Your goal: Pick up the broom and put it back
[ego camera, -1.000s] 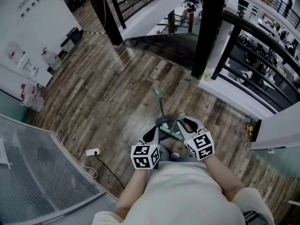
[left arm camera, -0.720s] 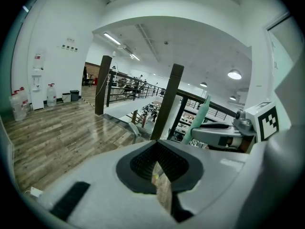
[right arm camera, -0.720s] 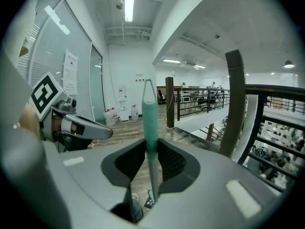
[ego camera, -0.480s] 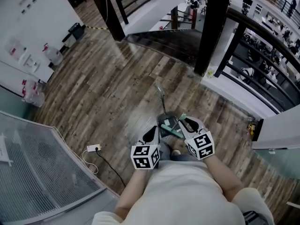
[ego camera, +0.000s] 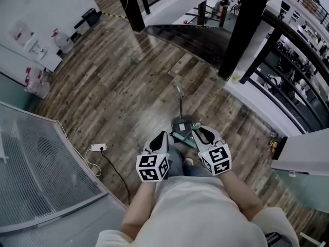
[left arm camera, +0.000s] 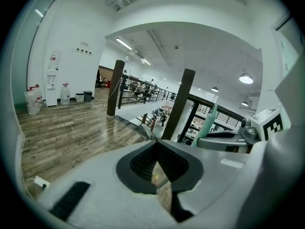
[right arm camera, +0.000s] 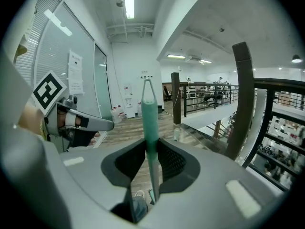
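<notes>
Right now the right gripper [ego camera: 199, 131] clamps the teal broom [ego camera: 183, 139] handle over the wooden floor [ego camera: 113, 81]. The left gripper [ego camera: 160, 138] is pinched together, empty. Open boards spread leftward, and a railing [ego camera: 293, 66] hems the right.

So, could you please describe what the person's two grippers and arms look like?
The left gripper and the right gripper both have smooth light-grey shells that taper to pointed jaws lined with dark ribbed pads. Each carries a white cube printed with black square markers at its rear. No cables show. The person wears a pale cream top with sleeves ending above the forearms.
</notes>
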### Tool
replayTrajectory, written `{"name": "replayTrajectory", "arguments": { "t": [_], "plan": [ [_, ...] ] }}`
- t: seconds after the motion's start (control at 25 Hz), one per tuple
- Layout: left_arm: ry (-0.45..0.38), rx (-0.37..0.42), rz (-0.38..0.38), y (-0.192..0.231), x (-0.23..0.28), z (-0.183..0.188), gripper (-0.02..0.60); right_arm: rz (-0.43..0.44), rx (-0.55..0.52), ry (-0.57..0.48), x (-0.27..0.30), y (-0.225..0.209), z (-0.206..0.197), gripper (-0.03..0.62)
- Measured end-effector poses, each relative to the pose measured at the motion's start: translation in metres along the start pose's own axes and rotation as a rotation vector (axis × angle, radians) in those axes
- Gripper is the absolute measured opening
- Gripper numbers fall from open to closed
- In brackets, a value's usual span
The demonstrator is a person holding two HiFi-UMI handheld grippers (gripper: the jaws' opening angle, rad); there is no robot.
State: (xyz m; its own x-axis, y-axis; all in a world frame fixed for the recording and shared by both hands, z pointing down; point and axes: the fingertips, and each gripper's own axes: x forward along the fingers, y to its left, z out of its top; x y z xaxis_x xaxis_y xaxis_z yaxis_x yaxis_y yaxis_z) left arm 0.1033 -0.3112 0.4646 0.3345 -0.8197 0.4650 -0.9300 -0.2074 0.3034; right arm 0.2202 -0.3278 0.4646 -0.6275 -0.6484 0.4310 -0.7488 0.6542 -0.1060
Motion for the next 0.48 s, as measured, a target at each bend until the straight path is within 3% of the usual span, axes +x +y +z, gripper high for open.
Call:
{"name": "replayTrajectory", "arguments": {
  "t": [0.48],
  "plan": [
    [-0.030, -0.077, 0.134, 0.022, -0.047, -0.020, 0.003, 0.171, -0.065, 0.016, 0.008, 0.054, 0.003, 0.091]
  ]
}}
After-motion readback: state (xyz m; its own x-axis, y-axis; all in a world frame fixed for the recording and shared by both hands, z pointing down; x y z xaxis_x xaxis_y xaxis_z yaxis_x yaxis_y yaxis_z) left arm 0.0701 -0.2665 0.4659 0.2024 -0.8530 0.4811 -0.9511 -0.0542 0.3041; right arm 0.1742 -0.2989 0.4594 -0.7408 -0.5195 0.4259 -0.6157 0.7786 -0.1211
